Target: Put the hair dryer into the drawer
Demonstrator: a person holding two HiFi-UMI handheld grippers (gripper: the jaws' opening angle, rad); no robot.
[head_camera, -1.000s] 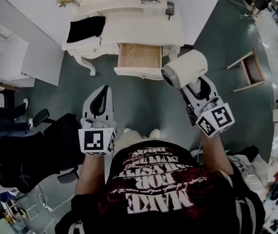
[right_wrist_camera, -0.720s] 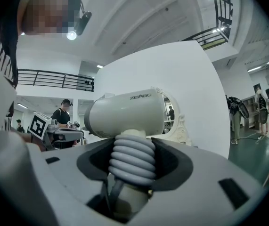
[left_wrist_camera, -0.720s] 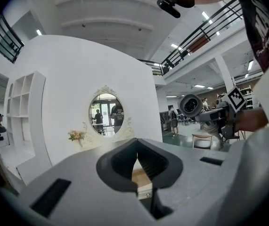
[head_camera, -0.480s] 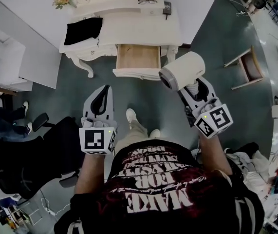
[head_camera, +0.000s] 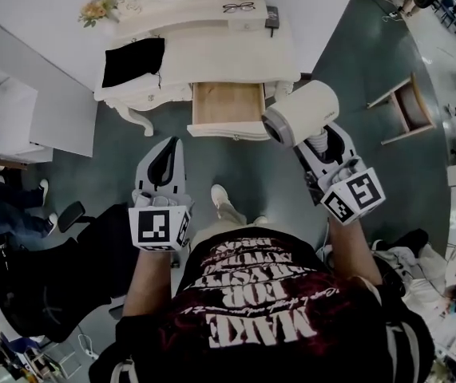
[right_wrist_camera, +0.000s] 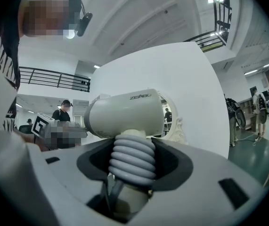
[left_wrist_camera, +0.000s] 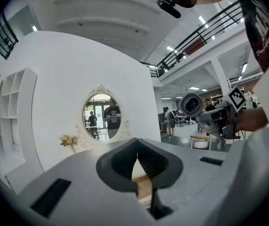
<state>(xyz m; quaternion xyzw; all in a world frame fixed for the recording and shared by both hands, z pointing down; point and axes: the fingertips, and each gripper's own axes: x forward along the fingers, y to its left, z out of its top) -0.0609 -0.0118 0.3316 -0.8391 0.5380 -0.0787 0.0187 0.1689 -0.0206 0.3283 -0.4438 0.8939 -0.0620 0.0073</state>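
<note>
Currently your right claw [head_camera: 317, 144] is clenched on the ribbed grey handle of the cream-white plastic hair dryer [head_camera: 302, 112], with the barrel lying crosswise above the jaws. The hair dryer is up in the air, just right of the open pale-wood drawer [head_camera: 228, 102] of the cream carved desk [head_camera: 235, 50], not in it. Your left claw [head_camera: 168, 154] is clenched on nothing and points at the desk. A black cloth [head_camera: 134, 61] lies on the desk's left end.
</note>
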